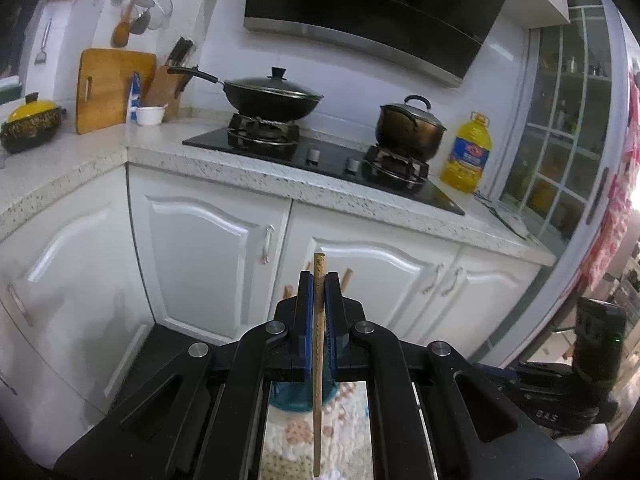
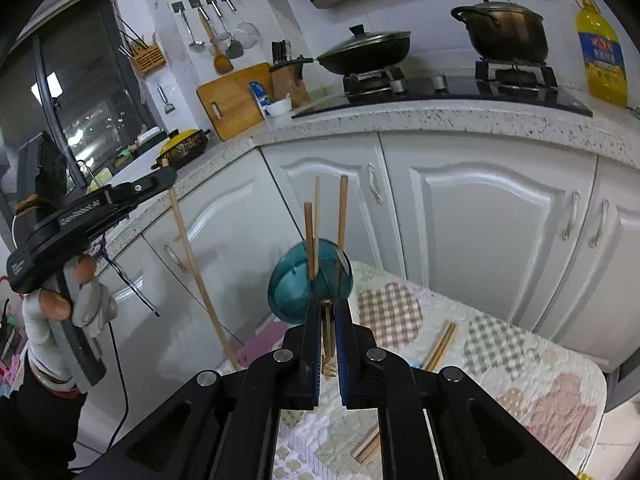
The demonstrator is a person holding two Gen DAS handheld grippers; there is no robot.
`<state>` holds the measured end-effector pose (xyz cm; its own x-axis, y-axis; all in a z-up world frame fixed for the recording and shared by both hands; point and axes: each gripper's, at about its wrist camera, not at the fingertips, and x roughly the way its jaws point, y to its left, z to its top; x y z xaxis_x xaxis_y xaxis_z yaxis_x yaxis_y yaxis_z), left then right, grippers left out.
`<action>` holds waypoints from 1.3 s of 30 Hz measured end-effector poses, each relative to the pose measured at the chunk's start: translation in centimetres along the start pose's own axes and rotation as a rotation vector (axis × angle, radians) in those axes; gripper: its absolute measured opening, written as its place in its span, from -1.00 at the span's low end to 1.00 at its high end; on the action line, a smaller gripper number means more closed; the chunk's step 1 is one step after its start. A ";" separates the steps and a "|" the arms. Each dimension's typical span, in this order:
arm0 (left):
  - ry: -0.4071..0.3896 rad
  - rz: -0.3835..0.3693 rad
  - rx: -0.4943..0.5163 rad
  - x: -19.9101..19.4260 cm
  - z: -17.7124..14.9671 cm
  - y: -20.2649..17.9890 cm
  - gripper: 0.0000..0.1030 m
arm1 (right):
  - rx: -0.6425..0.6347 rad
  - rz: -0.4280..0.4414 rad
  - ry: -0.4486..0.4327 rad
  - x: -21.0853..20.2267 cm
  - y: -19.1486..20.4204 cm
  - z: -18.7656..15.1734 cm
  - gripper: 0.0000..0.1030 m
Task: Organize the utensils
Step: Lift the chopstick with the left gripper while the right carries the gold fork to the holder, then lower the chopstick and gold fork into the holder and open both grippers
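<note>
In a white kitchen, the left gripper (image 1: 319, 280) appears at the bottom centre of its own view, its blue-padded fingers (image 1: 307, 312) pressed together on a single wooden chopstick (image 1: 318, 364) that stands nearly upright between them, its top poking above the tips and its lower end hanging down over a patterned cloth (image 1: 344, 432). In the right wrist view, the same gripper shows at the left edge, held in a gloved hand (image 2: 86, 300), with the chopstick slanting down toward the cloth's edge. The right gripper (image 2: 329, 306), low in the centre of its frame, has its fingers nearly shut on a slim metal utensil (image 2: 328, 332); what kind cannot be told. Just beyond its tips a teal holder (image 2: 310, 286) sits on the quilted cloth, with three chopsticks (image 2: 316, 232) standing upright in it. A loose pair (image 2: 440, 346) lies on the cloth to the right of the gripper, and more sticks (image 2: 366, 448) lie near the bottom of the frame. Behind, a wok (image 2: 366, 50) and a pot (image 2: 504, 32) sit on the hob along the top of the frame, an oil bottle (image 2: 600, 52) at upper right.
</note>
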<state>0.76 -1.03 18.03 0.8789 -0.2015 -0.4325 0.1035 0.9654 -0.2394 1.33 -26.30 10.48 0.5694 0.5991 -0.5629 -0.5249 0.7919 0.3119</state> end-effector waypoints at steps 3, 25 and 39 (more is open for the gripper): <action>-0.026 0.026 -0.003 0.4 0.7 0.3 -0.92 | 0.000 0.011 -0.006 0.4 0.2 0.8 -0.88; -0.094 0.200 0.025 8.8 2.8 1.3 -0.92 | -0.018 0.072 0.060 8.6 0.7 5.1 -0.88; 0.018 0.225 0.013 13.2 -1.7 2.6 -0.92 | 0.037 0.102 0.170 13.7 -0.8 2.9 -0.88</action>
<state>11.81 -1.47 10.25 0.8722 0.0161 -0.4890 -0.0879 0.9883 -0.1244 11.40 -18.43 4.71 0.3980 0.6507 -0.6467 -0.5494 0.7336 0.4000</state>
